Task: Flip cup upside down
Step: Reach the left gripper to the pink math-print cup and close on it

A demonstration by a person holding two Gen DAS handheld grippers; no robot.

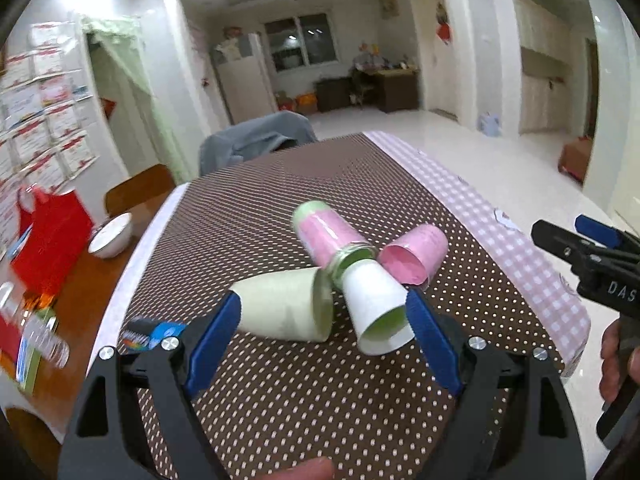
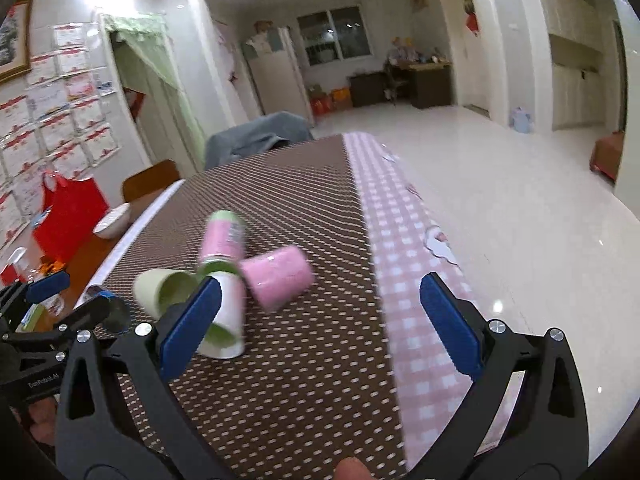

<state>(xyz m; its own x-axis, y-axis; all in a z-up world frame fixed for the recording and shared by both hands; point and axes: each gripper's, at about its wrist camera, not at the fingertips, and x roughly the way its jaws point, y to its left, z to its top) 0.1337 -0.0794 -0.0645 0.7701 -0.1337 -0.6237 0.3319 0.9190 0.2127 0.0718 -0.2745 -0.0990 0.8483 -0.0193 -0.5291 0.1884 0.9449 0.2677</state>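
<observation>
our right wrist view is smeared by motion, so the cups there lose their edges, and our right gripper's [image 2: 320, 312] near finger [image 2: 191, 322] covers part of the white cup [image 2: 230, 312]. in the left wrist view only the tip of the right gripper [image 1: 576, 240] shows at the frame edge. a small printed packet [image 1: 154, 334] is half hidden behind our left finger [image 1: 214, 340]; we cannot read it.

four cups lie on their sides, clustered on the brown dotted tablecloth [image 1: 320, 400]: a pale green cup [image 1: 284, 310], a white cup [image 1: 374, 306] with a green inside, a pink cup [image 1: 414, 254] and a pink-and-green cup [image 1: 326, 230] whose metal-ringed mouth meets the white cup's base. the green and white cups lie just beside each other.

our left gripper [image 1: 324, 308] is spread wide, its blue pads flanking the green and white cups and gripping neither. our right gripper is also wide, holding nothing, over the pink checked strip [image 2: 400, 280].

at the left sit a white bowl [image 1: 111, 236] and a red bag [image 1: 56, 236]; a grey garment [image 1: 256, 140] drapes a chair beyond the table.
</observation>
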